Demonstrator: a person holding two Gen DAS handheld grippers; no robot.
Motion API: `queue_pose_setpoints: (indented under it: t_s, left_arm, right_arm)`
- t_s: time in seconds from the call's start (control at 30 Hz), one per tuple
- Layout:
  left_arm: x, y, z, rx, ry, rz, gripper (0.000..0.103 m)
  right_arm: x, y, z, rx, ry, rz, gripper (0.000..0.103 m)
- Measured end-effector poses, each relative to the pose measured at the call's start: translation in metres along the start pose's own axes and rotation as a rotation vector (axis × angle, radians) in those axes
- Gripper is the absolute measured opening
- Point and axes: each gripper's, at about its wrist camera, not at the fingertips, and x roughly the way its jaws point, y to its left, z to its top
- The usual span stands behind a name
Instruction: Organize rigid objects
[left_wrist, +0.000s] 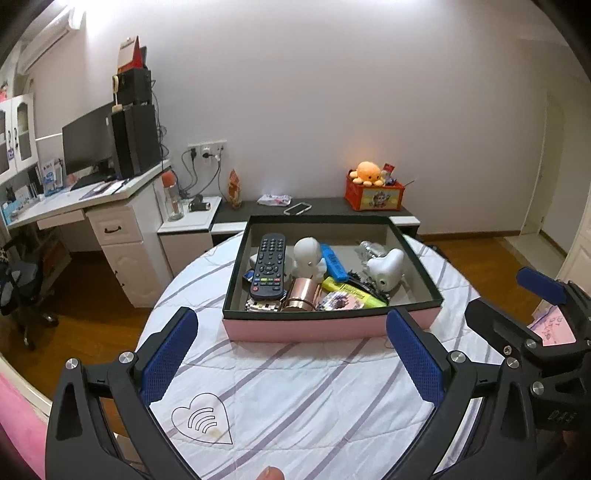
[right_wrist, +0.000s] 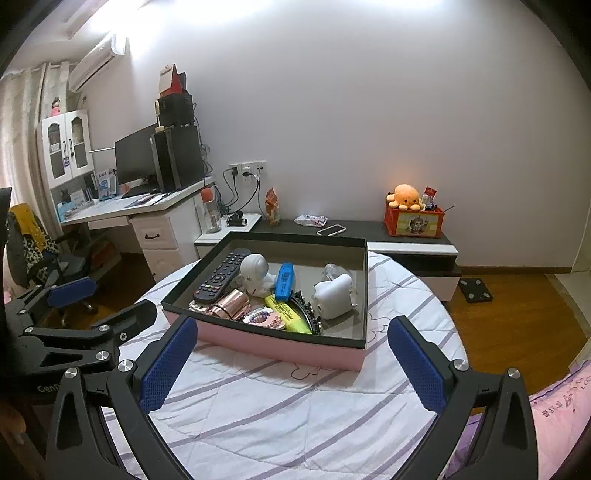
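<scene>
Apparently finishing, we hold the left gripper (left_wrist: 291, 354) and right gripper (right_wrist: 291, 363), jaws spread and empty, before the filled box (left_wrist: 328, 326); next means withdrawing.

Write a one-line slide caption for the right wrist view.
Both grippers open above a striped tablecloth, facing a pink box holding a remote and clutter.

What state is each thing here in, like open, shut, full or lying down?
Left gripper: jaws open, empty.
Right gripper: jaws open, empty.
Pink box: lidless, holding several things.
Remote: lying flat in the box.
White astronaut figure: upright.
Yellow highlighter: lying down.
Monitor: screen dark.
</scene>
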Motion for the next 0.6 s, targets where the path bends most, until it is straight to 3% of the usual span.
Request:
queue_pose_setpoints:
  t_s: [0.13, 0.6]
  left_arm:
    - [-0.019, -0.002, -0.002, 0.041, -0.04, -0.003, 0.103]
    - [-0.099, 0.012, 0.001, 0.008, -0.242, 0.048, 0.103]
  right_arm:
    - [-0.015, 0.002, 0.002, -0.003, -0.035, 0.005, 0.103]
    - [-0.072, 0.014, 0.012, -0.031, -0.2, -0.015, 0.103]
